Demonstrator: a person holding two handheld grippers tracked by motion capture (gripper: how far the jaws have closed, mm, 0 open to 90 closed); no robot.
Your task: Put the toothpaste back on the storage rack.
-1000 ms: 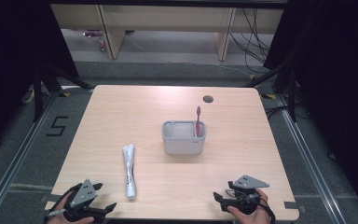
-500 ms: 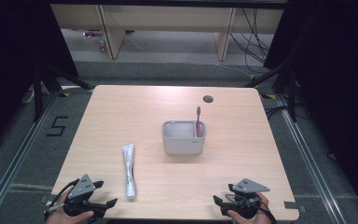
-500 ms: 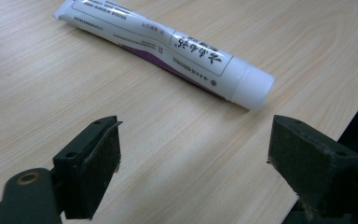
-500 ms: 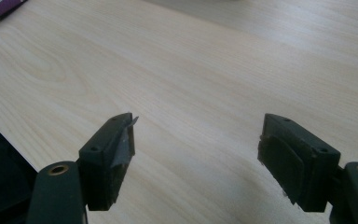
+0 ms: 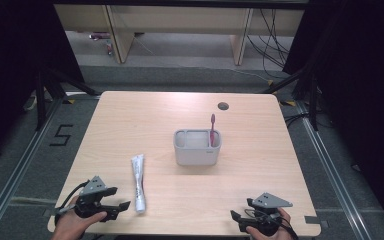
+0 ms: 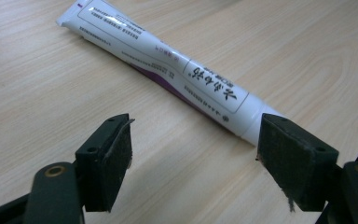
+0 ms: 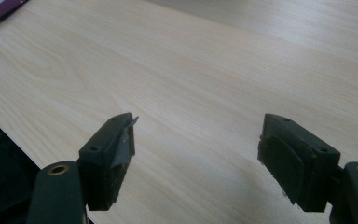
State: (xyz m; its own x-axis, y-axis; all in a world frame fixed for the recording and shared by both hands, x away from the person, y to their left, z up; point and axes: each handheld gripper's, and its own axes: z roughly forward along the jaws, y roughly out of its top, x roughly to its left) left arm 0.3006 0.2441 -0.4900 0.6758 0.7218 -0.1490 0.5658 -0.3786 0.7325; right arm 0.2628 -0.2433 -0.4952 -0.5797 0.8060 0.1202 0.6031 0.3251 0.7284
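Your left gripper [image 5: 122,209] has slid across the near edge of the table [image 5: 130,120] toward the toothpaste tube [image 5: 138,182] since the earlier frames, where it sat farther out at the corner. Its jaws have just been closing a little, yet they stand wide apart and press on nothing; in the left gripper view [image 6: 193,158] bare wood lies between the pads, and the cap end of the tube [image 6: 168,70] sits just beyond the right-hand jaw, partly behind it. Whether that jaw touches the cap you cannot tell from here.

Nothing else has shifted. The table is as it was, with its small dark hole near the far edge. The grey holder [image 5: 197,147] stands in the middle, where it stood before, and the pink toothbrush [image 5: 212,129] is upright in its right-hand compartment as before. The tube lies flat on the wood, to the left of the holder and nearer to you, well apart from it, its length running roughly away from you, cap end nearest you.

Your right gripper [image 5: 235,220] is at the near right corner as before. Its jaws are wide open with only tabletop between them [image 7: 196,149], holding nothing.
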